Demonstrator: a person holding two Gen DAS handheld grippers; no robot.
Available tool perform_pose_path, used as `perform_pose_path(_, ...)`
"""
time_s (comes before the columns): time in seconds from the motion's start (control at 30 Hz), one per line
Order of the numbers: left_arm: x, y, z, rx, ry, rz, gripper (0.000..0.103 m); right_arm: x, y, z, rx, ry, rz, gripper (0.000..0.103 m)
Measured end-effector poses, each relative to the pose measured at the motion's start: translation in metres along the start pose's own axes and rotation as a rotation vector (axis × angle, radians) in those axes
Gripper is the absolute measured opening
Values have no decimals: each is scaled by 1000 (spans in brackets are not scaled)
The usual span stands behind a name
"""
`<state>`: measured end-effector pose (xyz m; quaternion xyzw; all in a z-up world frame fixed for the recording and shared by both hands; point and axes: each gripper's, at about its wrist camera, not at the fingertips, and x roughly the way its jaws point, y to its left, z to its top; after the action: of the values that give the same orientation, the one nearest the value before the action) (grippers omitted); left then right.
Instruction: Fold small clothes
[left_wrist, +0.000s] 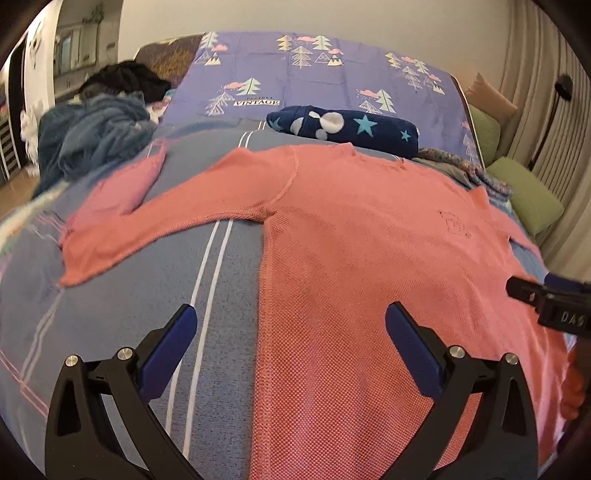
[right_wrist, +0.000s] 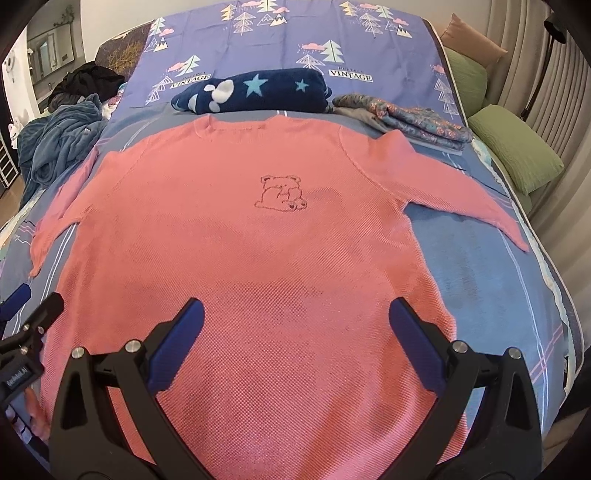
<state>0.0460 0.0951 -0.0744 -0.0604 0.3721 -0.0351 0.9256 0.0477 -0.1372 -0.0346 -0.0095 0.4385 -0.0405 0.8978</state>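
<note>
I noted the pink sweater (right_wrist: 258, 240) lying flat, face up on the striped bedspread (right_wrist: 480, 266), its long axis running away from me, collar farthest. My left gripper (left_wrist: 290, 325) straddled its left edge; my right gripper (right_wrist: 295, 317) hovered over the lower body. Both jaws stood wide, empty. Folded clothes (right_wrist: 413, 114) lay beyond; green cushions (right_wrist: 517, 147) lined the wall.

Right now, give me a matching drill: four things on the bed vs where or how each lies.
Things:
1. pink sweater
2. navy star blanket
3. blue-grey robe
4. green pillow

Places/states:
A. heaped at the bed's left edge
B. spread flat, sleeves out
C. off the bed's right side
D. rolled, just beyond the collar

Pairs: 1-B, 2-D, 3-A, 4-C
</note>
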Motion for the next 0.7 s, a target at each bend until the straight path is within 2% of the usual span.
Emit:
perform_pose_path(0.1,-2,15,7,-39,-17,-23,102,4,-1,1,2,10,-2,101)
perform_pose_path(0.2,2,60,18,-180,-16,16,102,6,-4,2,7,12,-9,101)
perform_pose_path(0.23,5,82,19,-253,-3,41,102,7,-7,2,13,13,-13,101)
perform_pose_path(0.3,18,144,15,-474,29,104,101,8,-11,2,29,16,-14,101)
perform_pose_path(0.37,29,198,4,-673,56,132,89,10,-16,2,46,20,-16,101)
perform_pose_path(0.43,42,240,-7,-819,95,110,77,12,-20,2,58,25,-19,101)
perform_pose_path(0.47,52,267,-16,-933,116,72,72,13,-21,2,62,29,-19,101)
perform_pose_path(0.57,73,309,-35,-1142,118,3,64,16,-21,3,65,39,-15,101)
perform_pose_path(0.7,86,331,-37,-1230,29,0,64,17,-21,3,53,38,-23,101)
